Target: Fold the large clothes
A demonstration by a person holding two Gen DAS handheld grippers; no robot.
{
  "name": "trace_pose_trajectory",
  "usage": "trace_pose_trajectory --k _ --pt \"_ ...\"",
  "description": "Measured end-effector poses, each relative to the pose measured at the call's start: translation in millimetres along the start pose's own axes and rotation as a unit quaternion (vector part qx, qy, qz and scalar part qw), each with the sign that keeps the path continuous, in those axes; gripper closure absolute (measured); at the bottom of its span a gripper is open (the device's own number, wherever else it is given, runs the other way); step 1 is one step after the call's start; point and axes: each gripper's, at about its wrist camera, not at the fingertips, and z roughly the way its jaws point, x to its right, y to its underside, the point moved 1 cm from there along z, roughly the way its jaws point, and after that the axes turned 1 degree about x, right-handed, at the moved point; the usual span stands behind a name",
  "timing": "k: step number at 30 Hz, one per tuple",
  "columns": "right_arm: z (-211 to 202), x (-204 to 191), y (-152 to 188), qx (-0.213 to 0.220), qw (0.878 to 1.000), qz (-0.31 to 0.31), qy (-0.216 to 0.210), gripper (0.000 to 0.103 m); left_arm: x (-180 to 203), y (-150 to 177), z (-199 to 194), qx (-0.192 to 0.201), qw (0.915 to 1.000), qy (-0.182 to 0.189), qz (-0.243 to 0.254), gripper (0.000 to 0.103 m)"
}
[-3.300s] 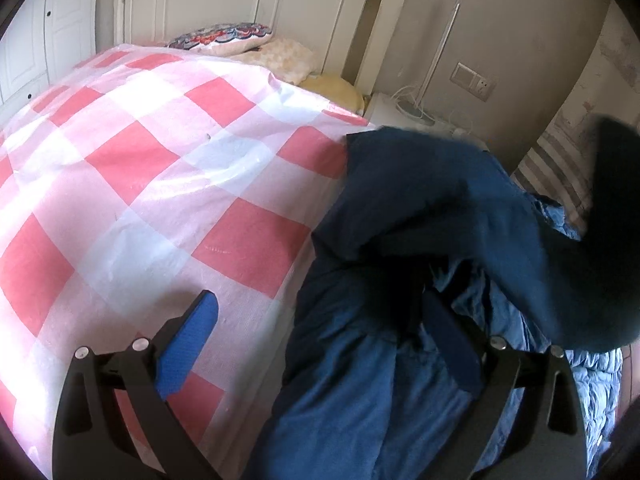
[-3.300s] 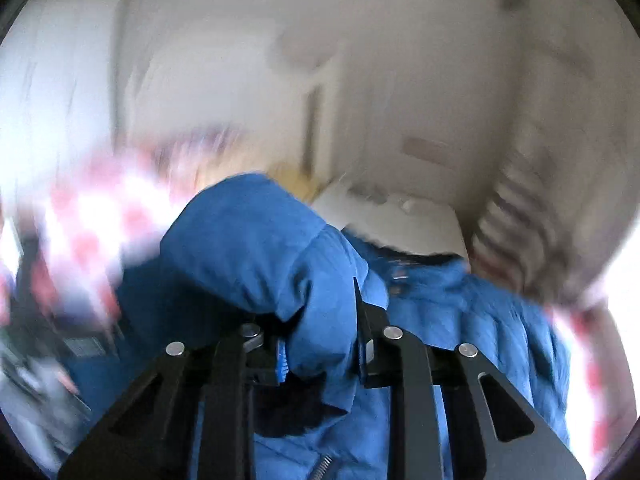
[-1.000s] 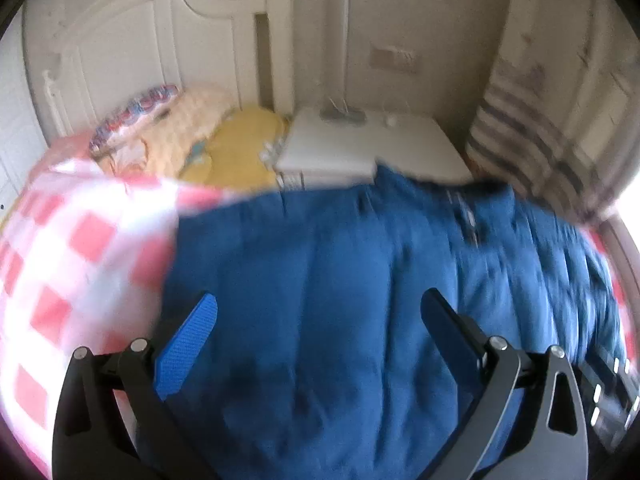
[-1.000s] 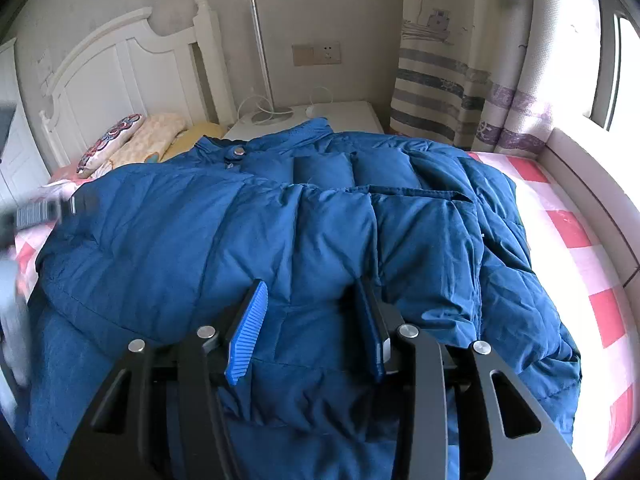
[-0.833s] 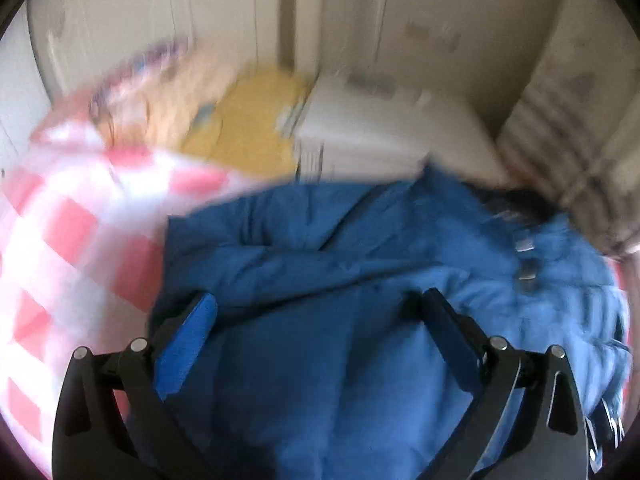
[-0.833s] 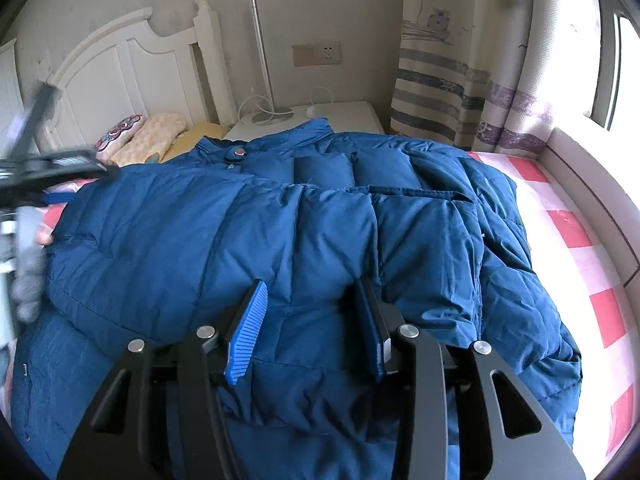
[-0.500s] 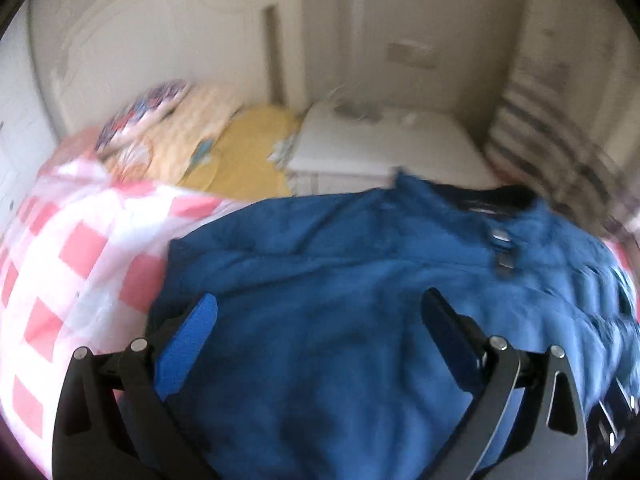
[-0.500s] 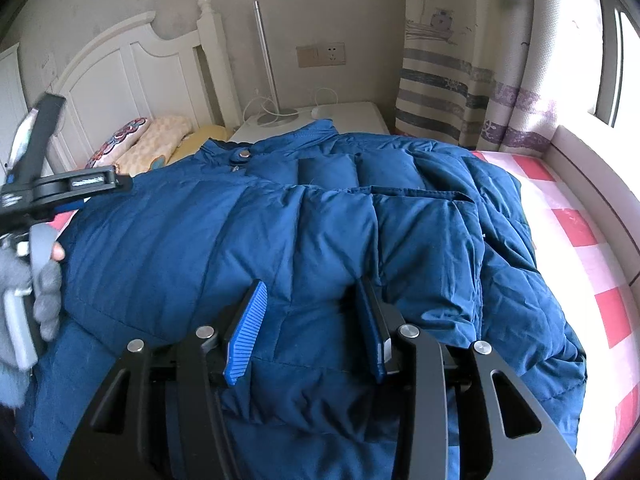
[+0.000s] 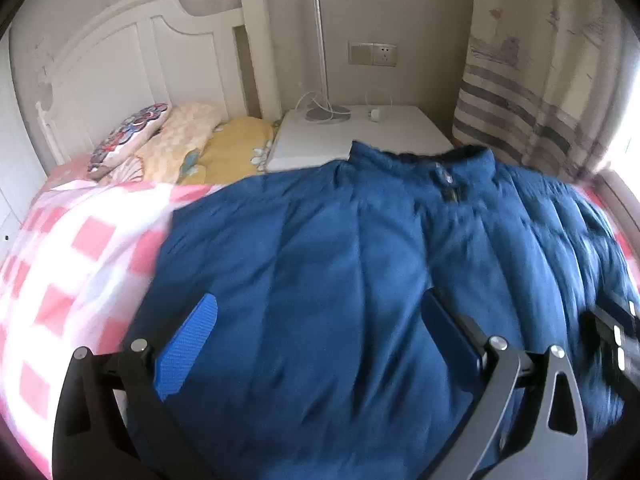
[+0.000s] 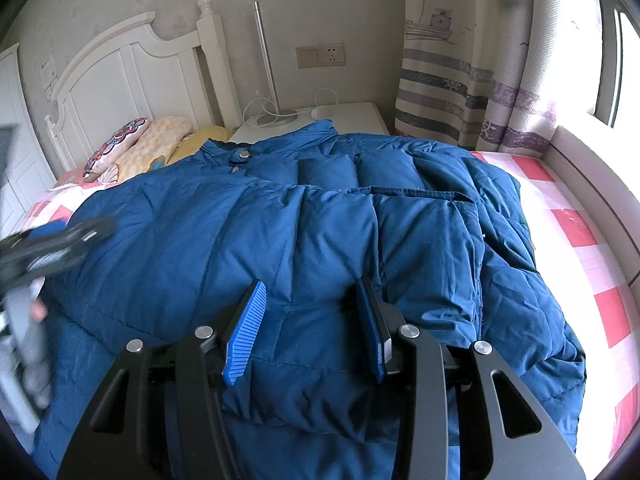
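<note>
Blue puffer jacket (image 10: 304, 232) lies on bed (image 10: 576, 224); left gripper (image 9: 320, 336) wide apart, empty; right gripper (image 10: 312, 320) partly parted, gripping nothing.

Three seconds back the puffy navy quilted down jacket (image 10: 304, 240) hung bunched in the air, a fold clamped between the right gripper's (image 10: 312, 320) pads. It now lies spread flat across the pink-and-white checked bedspread (image 9: 80, 248), collar toward the headboard edge, with those pads parted and clear of it. The left gripper (image 9: 320, 336), jaws wide, has swung from the bed's bare left side to over the jacket.
</note>
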Motion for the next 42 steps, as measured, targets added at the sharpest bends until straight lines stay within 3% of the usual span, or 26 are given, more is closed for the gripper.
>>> trace_pose_trajectory --k 4,9,12,15,16,18,19,21,26,29,31,34,36,37,38,42 --pt "0.5 -0.2 0.3 0.000 1.000 -0.001 0.000 0.068 -2.6 32.1 4.6 -0.012 0.9985 -0.026 0.047 0.002" --pt "-1.5 -2.0 0.3 0.005 1.000 -0.008 0.010 0.067 -7.3 34.6 14.3 -0.025 0.9991 -0.007 0.033 0.002" --pt "-24.7 2.7 3.0 0.062 0.997 0.015 0.037 0.062 -5.2 35.5 13.2 -0.019 0.9990 -0.016 0.038 0.002" --pt "-51.8 9.9 9.2 0.103 0.993 0.049 0.024 0.055 -7.0 36.3 13.4 -0.019 0.9992 -0.011 0.032 0.002" --pt "-53.4 9.2 12.0 0.097 0.994 0.049 0.030 0.052 -7.8 36.3 13.5 -0.020 0.9993 -0.009 0.030 0.002" --pt "-39.5 6.1 16.8 0.049 0.997 0.035 0.046 0.030 -8.4 36.5 13.8 -0.019 0.9993 -0.009 0.029 0.002" --pt "-28.7 3.2 17.5 0.018 0.999 0.023 0.040 0.026 -8.0 36.6 13.7 -0.019 0.9993 -0.009 0.030 0.002" --pt "-21.9 -2.2 14.7 0.004 0.999 0.007 0.044 0.016 -8.0 36.6 13.6 -0.019 0.9994 -0.008 0.029 0.002" --pt "-28.4 -2.6 18.8 0.003 0.999 0.012 0.042 0.015 -9.7 36.8 14.2 -0.020 0.9994 -0.002 0.026 0.002" --pt "-55.1 -1.1 27.1 0.003 0.999 0.038 0.011 0.014 -19.7 40.6 3.6 -0.040 0.9991 0.014 0.007 0.002" --pt "-76.2 -3.3 36.7 -0.003 0.999 0.032 -0.025 0.012 -27.1 51.3 -22.7 -0.041 0.9973 0.056 -0.024 0.002" --pt "-80.4 -16.2 53.5 -0.025 0.999 -0.022 -0.012 0.010 -22.1 71.7 -55.7 -0.032 0.9951 0.092 -0.017 0.002" --pt "-57.7 -23.4 71.9 -0.082 0.995 -0.052 0.006 0.008 -10.6 86.8 -56.5 -0.043 0.9957 0.081 0.006 0.002" --pt "-49.6 -26.8 77.7 -0.101 0.993 -0.059 0.019 0.007 -2.2 98.9 -45.9 -0.068 0.9951 0.068 0.023 0.002" --pt "-53.7 -31.9 77.2 -0.091 0.993 -0.070 0.030 0.007 3.0 107.9 -35.6 -0.089 0.9937 0.058 0.034 0.002" --pt "-72.2 -36.4 81.8 -0.092 0.994 -0.060 0.020 0.007 -7.9 109.2 -43.7 -0.093 0.9940 0.056 0.014 0.002"
